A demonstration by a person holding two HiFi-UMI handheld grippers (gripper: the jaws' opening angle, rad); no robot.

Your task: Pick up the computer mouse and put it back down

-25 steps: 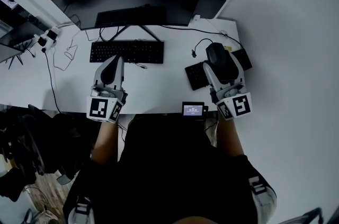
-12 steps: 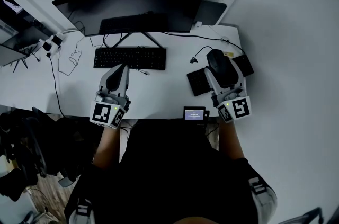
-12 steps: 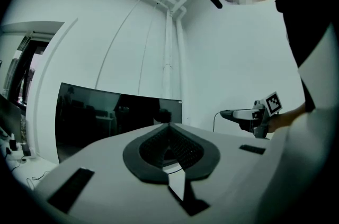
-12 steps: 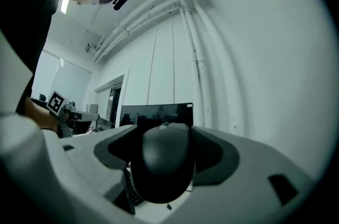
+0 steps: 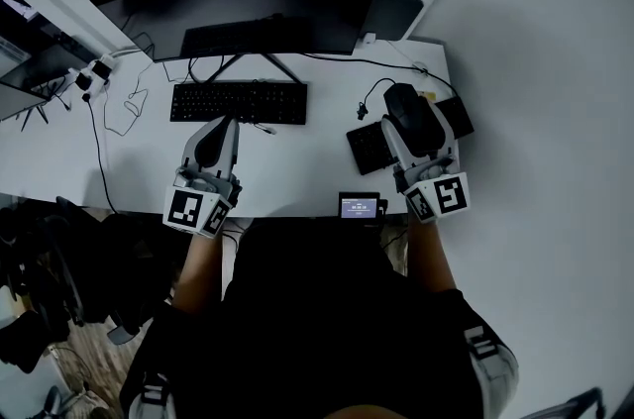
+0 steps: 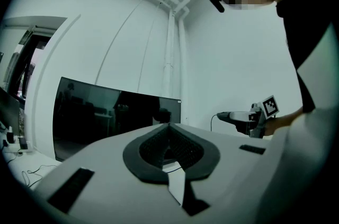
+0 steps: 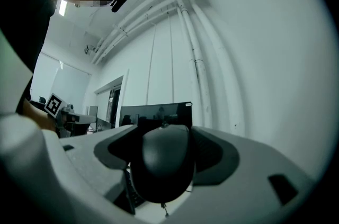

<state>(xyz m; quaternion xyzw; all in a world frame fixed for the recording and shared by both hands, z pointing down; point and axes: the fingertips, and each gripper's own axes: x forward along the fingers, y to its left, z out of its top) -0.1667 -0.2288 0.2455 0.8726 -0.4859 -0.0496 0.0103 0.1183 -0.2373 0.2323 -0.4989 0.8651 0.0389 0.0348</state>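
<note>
White desk (image 5: pixel 307 171) bearing a curved black monitor (image 5: pixel 238 1), which stands behind the keyboard (image 5: pixel 238 101). To the right of the keyboard lies a dark pad (image 5: pixel 365 147). Above that pad, the right gripper (image 5: pixel 408 110) has its jaws clamped on the black computer mouse (image 7: pixel 161 164). Just in front of the keyboard, the left gripper (image 5: pixel 218 132) has its jaws closed together with nothing between them.

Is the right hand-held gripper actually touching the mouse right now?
Touching. The right gripper view shows the computer mouse wedged between the jaws of the right hand-held gripper, which close against both its sides with no gap.
</note>
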